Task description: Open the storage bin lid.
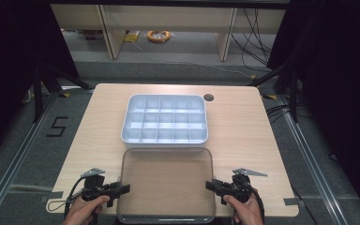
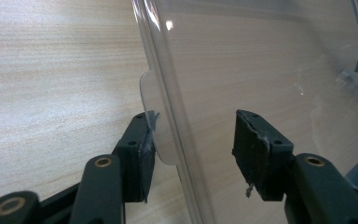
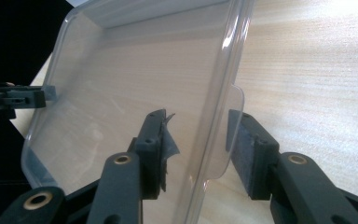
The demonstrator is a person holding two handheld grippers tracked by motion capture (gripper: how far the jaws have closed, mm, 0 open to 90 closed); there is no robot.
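The clear lid (image 1: 166, 185) lies flat at the near table edge, just before the white divided box (image 1: 165, 119), and I see my left gripper (image 1: 122, 189) and right gripper (image 1: 211, 185) open astride its side tabs, so next I judge both must withdraw.

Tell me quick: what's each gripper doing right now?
Left gripper: open, jaws astride the clear lid edge, not clamped.
Right gripper: open, jaws astride the lid's opposite edge, not clamped.
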